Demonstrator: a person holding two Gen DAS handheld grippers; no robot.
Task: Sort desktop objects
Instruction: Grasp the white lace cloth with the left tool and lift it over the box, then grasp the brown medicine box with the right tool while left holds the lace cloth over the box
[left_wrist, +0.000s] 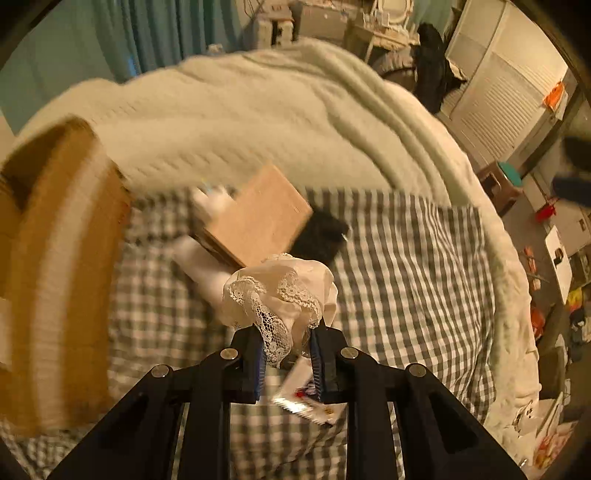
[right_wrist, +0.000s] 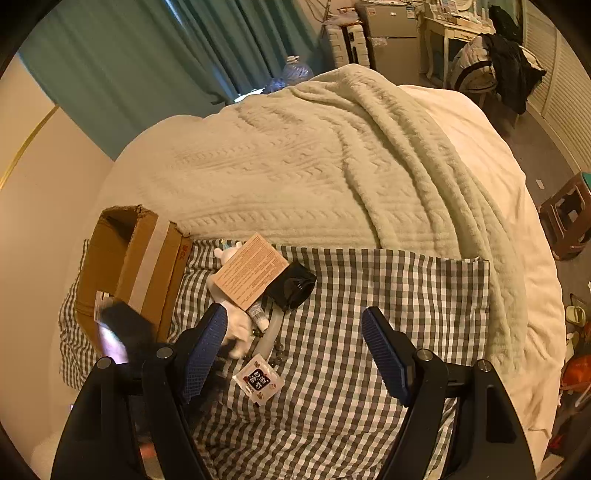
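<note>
At the lower centre of the left wrist view, the left gripper (left_wrist: 286, 341) has its jaws clamped on a bunched cream lace cloth (left_wrist: 280, 295), lifted above the checked blanket (left_wrist: 406, 266). The open cardboard box (left_wrist: 55, 258) fills the left edge of that frame (heavily blurred). Only a fold of lace seems pinched, so the cloth could slip free or snag a box flap on its way over. In the right wrist view the right gripper (right_wrist: 295, 354) hangs with jaws wide apart and empty over a small printed sachet (right_wrist: 258, 380), near a white plush toy (right_wrist: 236, 325), a pink booklet (right_wrist: 251, 269) and a black pouch (right_wrist: 291, 284); a careless descent could scatter these
</note>
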